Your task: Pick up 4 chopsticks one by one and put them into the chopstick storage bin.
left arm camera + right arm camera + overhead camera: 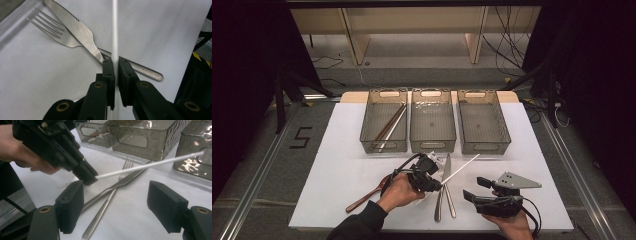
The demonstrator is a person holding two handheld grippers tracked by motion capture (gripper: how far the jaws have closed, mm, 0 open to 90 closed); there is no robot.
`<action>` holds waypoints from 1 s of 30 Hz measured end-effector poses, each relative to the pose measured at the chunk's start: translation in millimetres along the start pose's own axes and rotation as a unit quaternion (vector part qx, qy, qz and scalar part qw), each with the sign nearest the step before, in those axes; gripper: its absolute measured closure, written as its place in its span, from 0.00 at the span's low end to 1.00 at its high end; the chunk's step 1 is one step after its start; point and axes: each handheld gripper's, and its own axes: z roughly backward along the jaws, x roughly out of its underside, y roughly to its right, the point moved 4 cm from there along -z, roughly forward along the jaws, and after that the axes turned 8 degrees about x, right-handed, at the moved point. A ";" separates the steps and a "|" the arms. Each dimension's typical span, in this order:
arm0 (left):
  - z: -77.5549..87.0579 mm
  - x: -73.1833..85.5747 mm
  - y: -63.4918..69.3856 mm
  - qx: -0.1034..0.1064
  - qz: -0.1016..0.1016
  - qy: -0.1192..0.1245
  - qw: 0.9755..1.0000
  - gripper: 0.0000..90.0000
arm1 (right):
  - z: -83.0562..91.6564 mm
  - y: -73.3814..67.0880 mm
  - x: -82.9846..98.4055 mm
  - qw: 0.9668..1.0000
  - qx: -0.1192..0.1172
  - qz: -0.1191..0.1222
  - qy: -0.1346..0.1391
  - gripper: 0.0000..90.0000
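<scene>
My left gripper (439, 186) is shut on a thin white stick (462, 169), which slants up to the right above the table. In the left gripper view the stick (115, 30) runs straight up out of the closed gripper (116, 67), over a steel knife (77, 27) and fork (50, 27) that lie crossed on the white cover. My right gripper (477, 189) rests at the front right, open and empty. In the right gripper view its pads stand wide apart around the gripper's middle (116, 195), with the knife (117, 185), fork (127, 161), stick (150, 164) and left gripper (87, 178) beyond.
Three clear grey bins stand in a row at the back: the left bin (368, 120) holds wooden chopsticks (391, 125), and the middle bin (432, 145) and right bin (504, 125) look bare. A wooden spoon (364, 200) lies by the left forearm.
</scene>
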 end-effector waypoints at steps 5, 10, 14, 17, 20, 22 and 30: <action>12.6 -3.9 -1.8 -0.001 0.002 0.022 1.000 0.93 | -0.1 -0.2 0.1 1.000 0.000 0.000 0.000 0.34; 28.5 -5.3 -11.9 -0.009 0.010 0.046 0.999 0.93 | -0.4 -0.3 0.2 1.000 -0.001 0.000 -0.001 0.34; 40.9 -5.7 -19.2 -0.013 0.017 0.061 0.998 0.93 | -0.9 -0.6 0.4 1.000 -0.002 0.001 -0.002 0.34; 48.6 -5.5 -24.3 -0.018 0.021 0.070 0.997 0.93 | -0.9 -0.5 0.5 1.000 -0.002 0.001 -0.002 0.34; 56.6 -4.8 -29.6 -0.021 0.029 0.083 0.996 0.93 | -0.7 -0.5 0.5 1.000 -0.001 0.000 -0.002 0.34; 61.7 -4.1 -33.5 -0.024 0.031 0.088 0.995 0.93 | -0.7 -0.4 0.5 1.000 -0.001 0.000 -0.002 0.34; 76.1 1.8 -51.1 -0.039 0.050 0.105 0.992 0.93 | -0.9 -0.4 0.7 1.000 -0.001 0.000 -0.003 0.34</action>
